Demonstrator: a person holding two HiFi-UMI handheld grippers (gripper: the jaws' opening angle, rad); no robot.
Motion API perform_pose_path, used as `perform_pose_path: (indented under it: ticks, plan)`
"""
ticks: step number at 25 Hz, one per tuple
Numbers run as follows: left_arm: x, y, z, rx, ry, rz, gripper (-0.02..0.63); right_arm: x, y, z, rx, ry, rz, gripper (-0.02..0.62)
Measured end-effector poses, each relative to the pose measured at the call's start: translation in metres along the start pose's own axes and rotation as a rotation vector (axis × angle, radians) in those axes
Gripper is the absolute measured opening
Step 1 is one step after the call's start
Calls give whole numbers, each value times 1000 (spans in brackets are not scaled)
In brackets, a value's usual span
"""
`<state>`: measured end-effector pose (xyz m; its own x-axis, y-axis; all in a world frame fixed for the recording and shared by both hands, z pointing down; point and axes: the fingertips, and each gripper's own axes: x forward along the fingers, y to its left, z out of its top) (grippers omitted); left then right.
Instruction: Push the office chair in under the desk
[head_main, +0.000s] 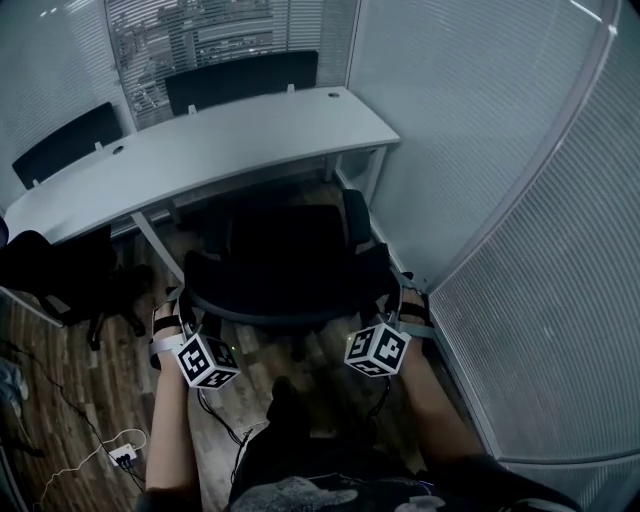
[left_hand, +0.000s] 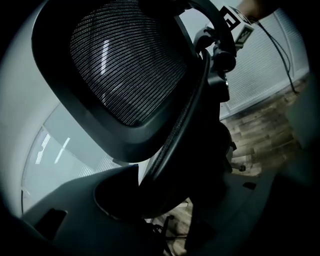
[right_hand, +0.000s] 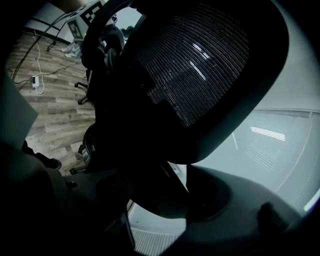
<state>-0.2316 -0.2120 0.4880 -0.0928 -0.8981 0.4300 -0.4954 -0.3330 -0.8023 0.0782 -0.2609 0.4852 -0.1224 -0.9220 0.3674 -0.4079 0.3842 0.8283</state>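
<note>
A black mesh-backed office chair (head_main: 290, 270) stands in front of the curved white desk (head_main: 220, 140), its seat partly under the desk's edge. My left gripper (head_main: 185, 305) is at the left edge of the backrest (left_hand: 125, 65), and my right gripper (head_main: 397, 300) is at the right edge. In the left gripper view the backrest's rim runs down between the jaws of the left gripper (left_hand: 170, 200), which are closed on it. In the right gripper view the backrest (right_hand: 200, 65) likewise sits in the closed jaws of the right gripper (right_hand: 155, 195).
Another black chair (head_main: 60, 270) stands at the left by the desk. Two more chair backs (head_main: 240, 80) show behind the desk. A ribbed glass partition (head_main: 520, 200) runs close along the right. A power strip with cables (head_main: 122, 455) lies on the wood floor at lower left.
</note>
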Motion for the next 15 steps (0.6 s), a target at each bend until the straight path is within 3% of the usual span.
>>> perform_pose_path:
  ticks: [15]
  plan:
    - [108,64,-11,15,-10,-14,275,115,-22,51,-1,44,41,313]
